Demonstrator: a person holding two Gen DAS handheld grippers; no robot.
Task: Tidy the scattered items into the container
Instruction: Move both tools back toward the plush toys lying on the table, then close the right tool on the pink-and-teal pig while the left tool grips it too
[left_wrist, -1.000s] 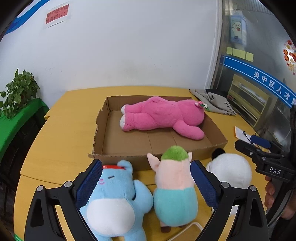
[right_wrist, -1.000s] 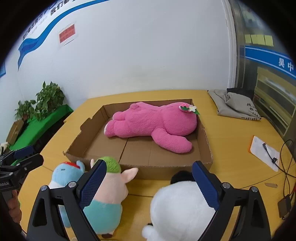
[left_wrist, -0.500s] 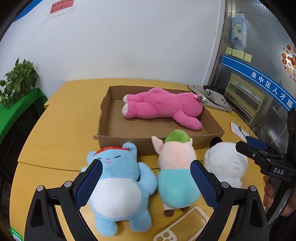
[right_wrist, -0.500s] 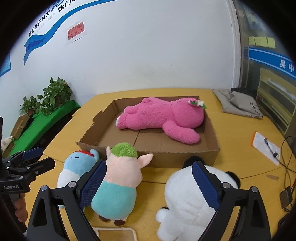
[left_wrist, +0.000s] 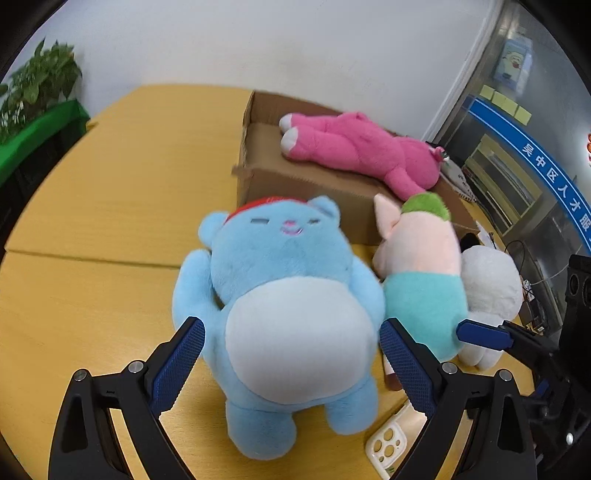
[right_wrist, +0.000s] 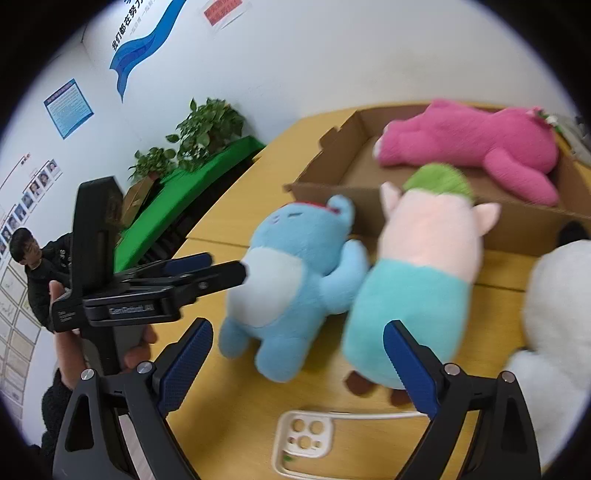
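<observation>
The left gripper (left_wrist: 291, 350) is spread wide, its blue pads either side of the blue plush (left_wrist: 291, 314) belly; whether they touch the fur is hard to tell through the blur. To its left the yellow table (left_wrist: 92, 206) lies bare out to its curved edge. Just right, the pig plush (left_wrist: 424, 280) leans against the blue one, with the white plush (left_wrist: 491, 291) behind it. The right gripper (right_wrist: 299, 358) is also spread, holding nothing, above a phone case (right_wrist: 306, 439). The cardboard box (left_wrist: 314, 184) stands just beyond the toys, the pink plush (left_wrist: 362, 151) lying inside.
</observation>
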